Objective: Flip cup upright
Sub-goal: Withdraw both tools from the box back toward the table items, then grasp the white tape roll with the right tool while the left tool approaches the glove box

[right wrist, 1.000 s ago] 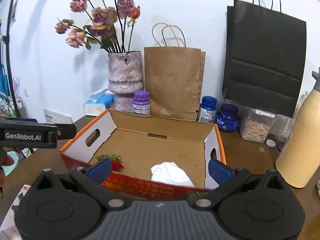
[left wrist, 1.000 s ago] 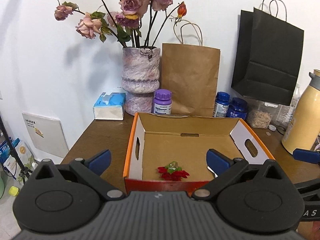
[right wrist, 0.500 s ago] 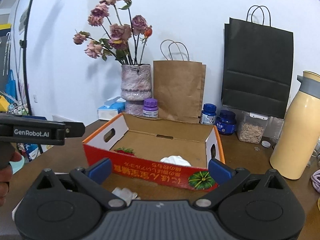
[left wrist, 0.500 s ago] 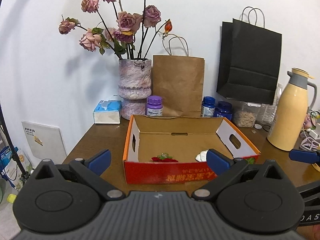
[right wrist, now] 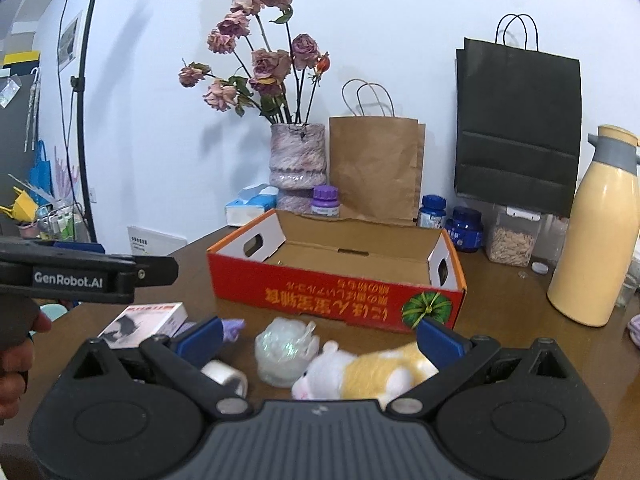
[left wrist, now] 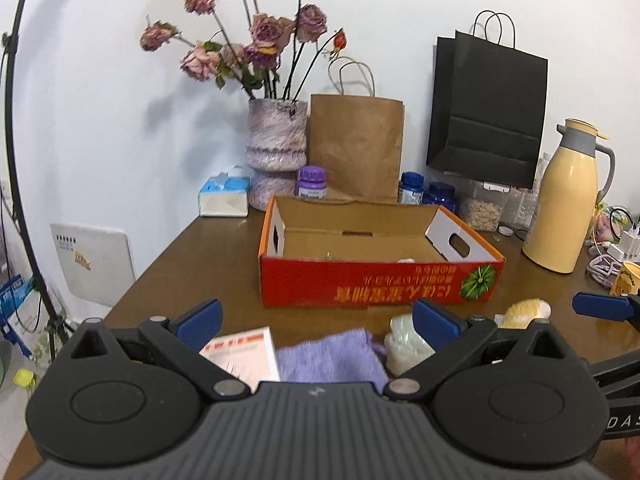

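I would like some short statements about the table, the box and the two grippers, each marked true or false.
1. Both grippers, left gripper and right gripper, are open and hold nothing. True.
2. The red box is closed with a lid. False: its top is open.
3. A plush toy lies in front of the box. True.
4. The yellow thermos lies on its side. False: it stands upright.
5. The vase holds flowers. True.

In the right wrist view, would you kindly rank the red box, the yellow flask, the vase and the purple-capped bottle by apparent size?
1. Red box
2. Yellow flask
3. Vase, excluding flowers
4. Purple-capped bottle

The box lies nearer the camera, which enlarges it; flask versus vase is less certain for the same reason.
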Tool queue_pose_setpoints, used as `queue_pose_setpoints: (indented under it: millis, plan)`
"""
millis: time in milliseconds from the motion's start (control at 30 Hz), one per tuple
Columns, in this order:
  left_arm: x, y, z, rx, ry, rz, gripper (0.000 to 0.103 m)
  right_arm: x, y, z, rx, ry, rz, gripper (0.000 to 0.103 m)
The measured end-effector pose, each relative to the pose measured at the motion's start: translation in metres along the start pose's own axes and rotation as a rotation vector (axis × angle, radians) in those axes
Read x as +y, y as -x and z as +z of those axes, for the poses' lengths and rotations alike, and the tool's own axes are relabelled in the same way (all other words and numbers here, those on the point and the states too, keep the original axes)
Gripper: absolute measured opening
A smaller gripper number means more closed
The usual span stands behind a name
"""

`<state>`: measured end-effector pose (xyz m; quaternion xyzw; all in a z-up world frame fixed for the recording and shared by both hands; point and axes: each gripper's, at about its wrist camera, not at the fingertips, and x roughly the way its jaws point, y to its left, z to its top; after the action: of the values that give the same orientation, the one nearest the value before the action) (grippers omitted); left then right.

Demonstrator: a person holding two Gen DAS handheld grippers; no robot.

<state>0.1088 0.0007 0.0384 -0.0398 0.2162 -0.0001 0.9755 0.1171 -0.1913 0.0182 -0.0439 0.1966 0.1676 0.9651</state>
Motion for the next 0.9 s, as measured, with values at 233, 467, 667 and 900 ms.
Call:
queue_pose_setpoints:
  millis: [233,467,667,900]
  plan:
    - [0.012,0.012,-0.025,0.033,0.037,0.022,0.103,0.005,0.010,-0.024,0.009,-0.007,0.010,0.103]
    - [0.019,0.016,-0.036,0.054,0.046,0.045,0.103,0.011,0.008,-0.043,0.032,0.012,0.040,0.103]
    - [0.027,0.017,-0.042,0.077,0.027,0.055,0.103,0.026,-0.006,-0.051,0.077,0.104,0.080,0.102]
    - [0.041,0.017,-0.046,0.101,0.042,0.086,0.103,0.040,-0.044,-0.055,0.163,0.224,0.129,0.095]
